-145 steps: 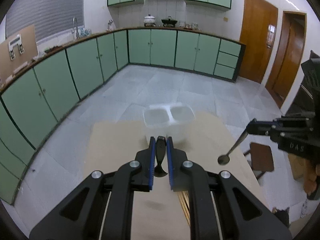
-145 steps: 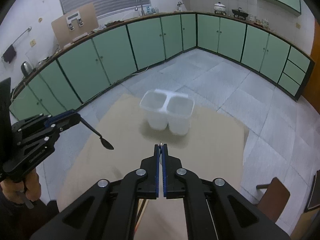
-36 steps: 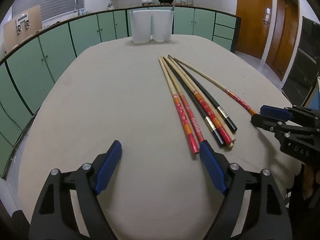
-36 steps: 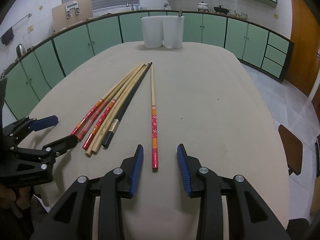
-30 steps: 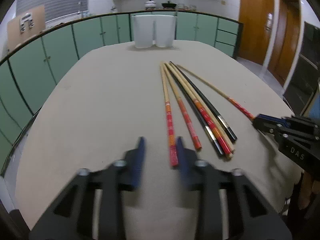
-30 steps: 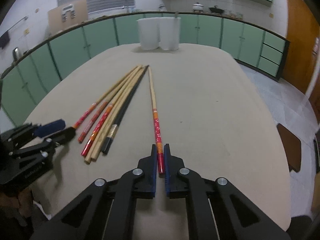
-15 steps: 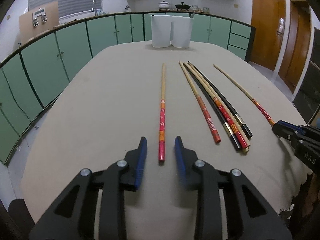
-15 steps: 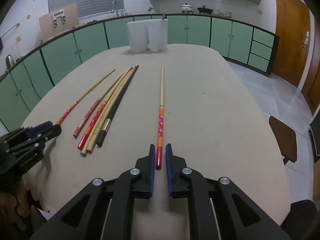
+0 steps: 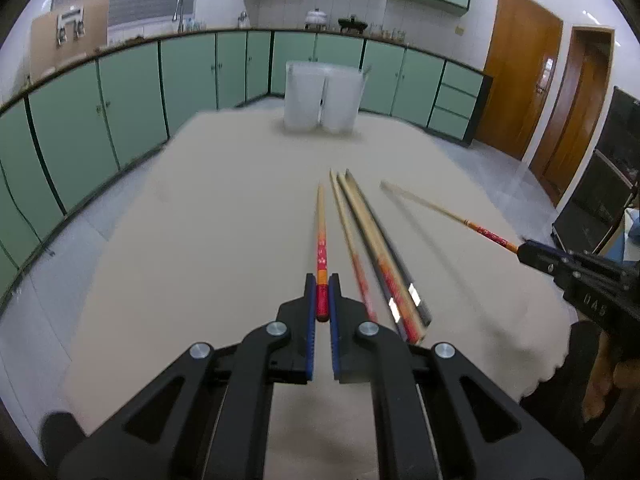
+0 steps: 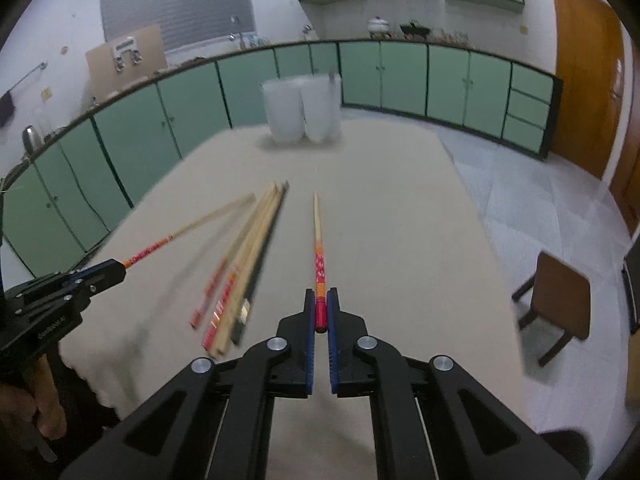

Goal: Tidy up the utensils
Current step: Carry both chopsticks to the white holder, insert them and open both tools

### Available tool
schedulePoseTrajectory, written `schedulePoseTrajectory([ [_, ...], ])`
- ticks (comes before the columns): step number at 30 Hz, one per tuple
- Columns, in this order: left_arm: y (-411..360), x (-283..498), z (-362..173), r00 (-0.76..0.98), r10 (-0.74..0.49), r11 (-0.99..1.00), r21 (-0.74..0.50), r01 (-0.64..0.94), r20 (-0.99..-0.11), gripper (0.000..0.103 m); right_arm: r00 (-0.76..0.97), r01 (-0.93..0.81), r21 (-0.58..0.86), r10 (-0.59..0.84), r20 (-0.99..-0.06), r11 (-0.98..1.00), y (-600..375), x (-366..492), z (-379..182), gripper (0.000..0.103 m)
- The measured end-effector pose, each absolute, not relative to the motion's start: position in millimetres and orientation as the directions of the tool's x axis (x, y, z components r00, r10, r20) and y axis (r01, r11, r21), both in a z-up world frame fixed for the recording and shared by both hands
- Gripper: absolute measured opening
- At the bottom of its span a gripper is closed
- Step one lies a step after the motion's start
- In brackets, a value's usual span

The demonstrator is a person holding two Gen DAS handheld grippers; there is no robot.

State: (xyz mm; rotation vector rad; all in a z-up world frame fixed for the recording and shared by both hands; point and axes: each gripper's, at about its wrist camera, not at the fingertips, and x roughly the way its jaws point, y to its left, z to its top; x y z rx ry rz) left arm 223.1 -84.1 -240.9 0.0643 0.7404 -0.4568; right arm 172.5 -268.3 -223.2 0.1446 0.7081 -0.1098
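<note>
Black left gripper [image 9: 322, 294] tilted down, clamping chopstick [image 9: 321, 240]

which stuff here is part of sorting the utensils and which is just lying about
Part of the job:
- chopstick in left gripper
- chopstick in right gripper
- loose chopsticks
- white twin-cup holder

Just there:
- wooden chair
- green cabinets

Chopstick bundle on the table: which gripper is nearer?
Left, narrowly. The left gripper sits just beside the chopstick bundle; the right gripper stands a clear gap off, on the bundle's other side.
</note>
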Motion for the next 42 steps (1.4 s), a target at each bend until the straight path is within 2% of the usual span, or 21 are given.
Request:
schedulePoseTrajectory([
  [9,-79.3,247.5,-165.3,0.66,-0.432,0.877,-0.115,0.467,-0.615,0.005,0.774,0.049,0.066,0.004,-0.633,0.997,-277.5,209.9,-136.0,0.006],
  [23,-104.4,338.0,-87.7,0.578,-0.468,0.831,-0.11,0.545,-0.668,0.005,0.653,-0.073,0.036,0.075,-0.754,0.997,-284.0,310.3,-51.9,0.006],
  [33,-127.2,396.8,-2.5,0.683,-0.451,0.846,-0.031,0.532,-0.575,0.005,0.686,-0.042,-0.001,0.028,-0.727,0.999,-297.8,359.6,22.4,0.006],
  [42,-159.8,461.9,36.6,0.746,-0.446,0.866,-0.027,0.5,-0.495,0.005,0.721,0.027,-0.021,-0.034,-0.693,0.999,-321.5,428.0,61.4,0.006],
])
